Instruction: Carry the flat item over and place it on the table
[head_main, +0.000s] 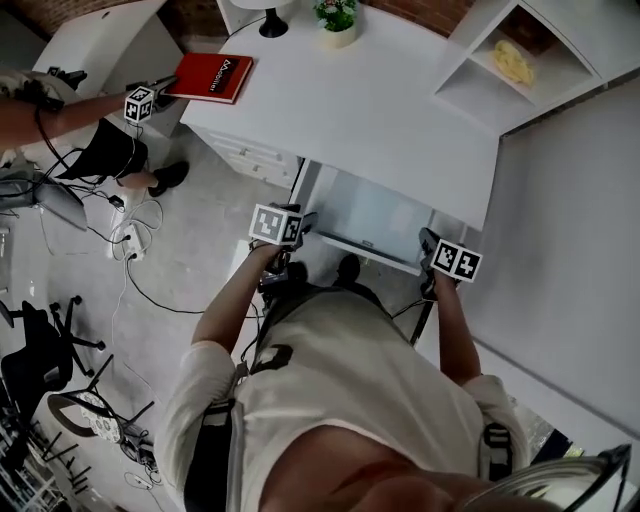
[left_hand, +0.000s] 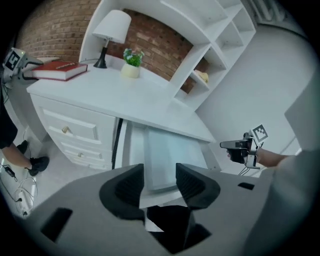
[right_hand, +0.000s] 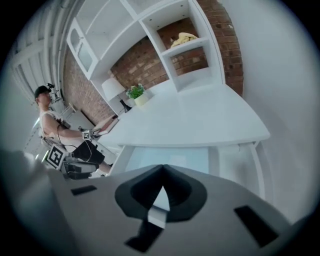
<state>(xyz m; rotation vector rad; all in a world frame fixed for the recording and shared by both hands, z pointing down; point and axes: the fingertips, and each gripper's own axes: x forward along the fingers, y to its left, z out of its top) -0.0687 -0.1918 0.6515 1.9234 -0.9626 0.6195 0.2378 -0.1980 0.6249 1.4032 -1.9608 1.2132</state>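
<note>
- The flat item (head_main: 372, 212) — apparently the pale panel — lies low beneath the white surface (head_main: 380, 110), not yet on top.
- At its near edge the left claw (left_hand: 160, 182) stands part open, pressing on nothing visible.
- The right claw (right_hand: 161, 192) is closed, seemingly empty — grasping, lifting and placing remain.

The flat item (head_main: 372, 212) — a pale rectangular sheet — lies on the pull-out tray (head_main: 372, 252) under the table (head_main: 380, 110).

Left gripper (left_hand: 160, 176) jaws standing apart, framing near edge of pale flat panel (left_hand: 167, 152) lying under white desk (left_hand: 125, 97).
</note>
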